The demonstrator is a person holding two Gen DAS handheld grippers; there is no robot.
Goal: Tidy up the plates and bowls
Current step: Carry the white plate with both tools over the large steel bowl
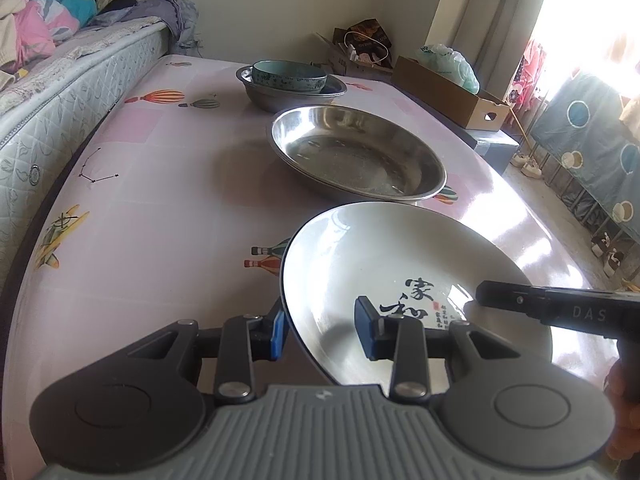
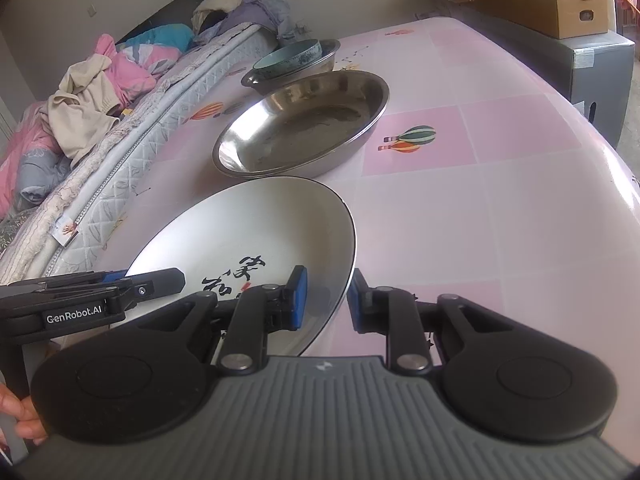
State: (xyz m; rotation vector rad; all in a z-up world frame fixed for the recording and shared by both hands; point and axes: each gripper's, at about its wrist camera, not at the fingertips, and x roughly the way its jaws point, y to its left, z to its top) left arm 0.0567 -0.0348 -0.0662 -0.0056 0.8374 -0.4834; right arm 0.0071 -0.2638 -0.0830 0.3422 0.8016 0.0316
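Note:
A white plate [image 1: 380,256] [image 2: 248,232] with black calligraphy is tilted just above the pink tablecloth, held at two sides of its rim. My left gripper [image 1: 322,330] is shut on the rim, one blue pad under it and one on the inner face. My right gripper [image 2: 326,300] is shut on the opposite rim in the same way. Beyond the plate sits a wide steel dish [image 1: 360,152] [image 2: 304,124]. Farther back, a teal bowl [image 1: 288,74] [image 2: 288,58] rests inside a steel basin [image 1: 280,98] [image 2: 324,60].
The table [image 1: 160,200] [image 2: 480,220] has a glossy pink cloth with balloon prints. A bed [image 1: 60,80] piled with clothes runs along its left edge. A cardboard box [image 1: 448,92] [image 2: 552,4] stands past the far right corner.

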